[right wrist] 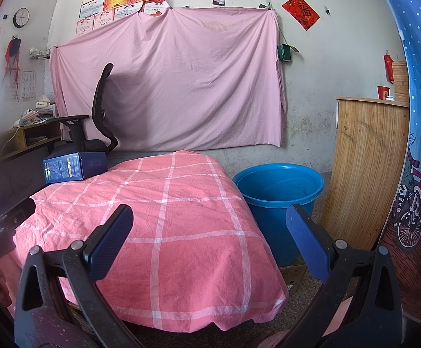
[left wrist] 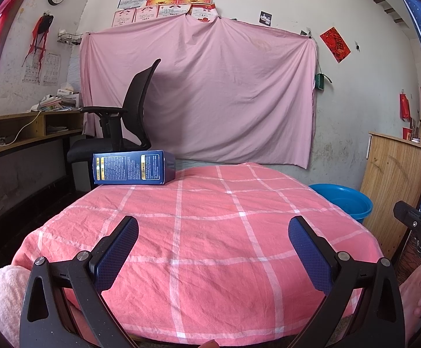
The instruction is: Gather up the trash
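A dark blue printed carton point(left wrist: 133, 167) lies on its side at the far left corner of a table covered with a pink checked cloth point(left wrist: 210, 232); it also shows in the right wrist view point(right wrist: 74, 166). A blue plastic bucket point(right wrist: 278, 200) stands on the floor right of the table, and its rim shows in the left wrist view point(left wrist: 345, 201). My left gripper point(left wrist: 213, 229) is open and empty above the near part of the cloth. My right gripper point(right wrist: 209, 219) is open and empty over the table's right side, left of the bucket.
A black office chair point(left wrist: 129, 121) stands behind the table's far left. A wooden desk with papers point(left wrist: 21, 130) runs along the left wall. A wooden cabinet point(right wrist: 367, 168) stands right of the bucket. A cardboard box point(right wrist: 293, 275) lies under the bucket.
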Demonstrator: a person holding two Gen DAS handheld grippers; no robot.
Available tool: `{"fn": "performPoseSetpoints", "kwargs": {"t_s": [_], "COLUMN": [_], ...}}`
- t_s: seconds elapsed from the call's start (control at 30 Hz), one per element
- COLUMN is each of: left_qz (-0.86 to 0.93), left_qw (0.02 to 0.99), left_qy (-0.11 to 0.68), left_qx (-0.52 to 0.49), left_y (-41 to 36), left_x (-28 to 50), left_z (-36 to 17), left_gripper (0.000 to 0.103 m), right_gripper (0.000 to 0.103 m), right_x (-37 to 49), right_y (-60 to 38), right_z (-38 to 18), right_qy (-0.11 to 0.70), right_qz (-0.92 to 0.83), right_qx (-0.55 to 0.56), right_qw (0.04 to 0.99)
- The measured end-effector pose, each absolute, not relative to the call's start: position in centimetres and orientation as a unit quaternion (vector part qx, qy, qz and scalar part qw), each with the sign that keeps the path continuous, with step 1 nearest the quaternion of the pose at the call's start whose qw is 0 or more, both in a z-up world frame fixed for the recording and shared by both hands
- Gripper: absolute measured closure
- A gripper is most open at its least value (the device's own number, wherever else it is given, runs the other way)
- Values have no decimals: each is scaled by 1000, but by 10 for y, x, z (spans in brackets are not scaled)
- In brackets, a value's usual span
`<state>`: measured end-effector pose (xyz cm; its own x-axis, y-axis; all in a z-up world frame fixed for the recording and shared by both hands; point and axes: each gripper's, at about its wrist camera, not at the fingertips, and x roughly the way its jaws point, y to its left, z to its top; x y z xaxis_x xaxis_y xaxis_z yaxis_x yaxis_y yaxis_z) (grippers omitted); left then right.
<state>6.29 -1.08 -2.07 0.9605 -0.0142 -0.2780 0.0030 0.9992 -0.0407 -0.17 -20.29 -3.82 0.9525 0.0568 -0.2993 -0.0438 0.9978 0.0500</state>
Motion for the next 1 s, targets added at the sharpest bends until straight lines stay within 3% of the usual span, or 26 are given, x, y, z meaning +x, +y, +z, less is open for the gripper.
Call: {"fn": "performPoseSetpoints", "kwargs": {"t_s": [1.0], "left_qz": [-6], "left_qw": [989], "left_qy": [146], "left_qx": [-6], "left_y": [-17], "left_x": [63], "left_z": [-21], "left_gripper": [2], "right_gripper": [0], "right_x": [-1], "right_y": [-202], "right_z": [-37], "right_qy": [152], "right_qz": [26], "right_qx": [21], "right_qw": [988]}}
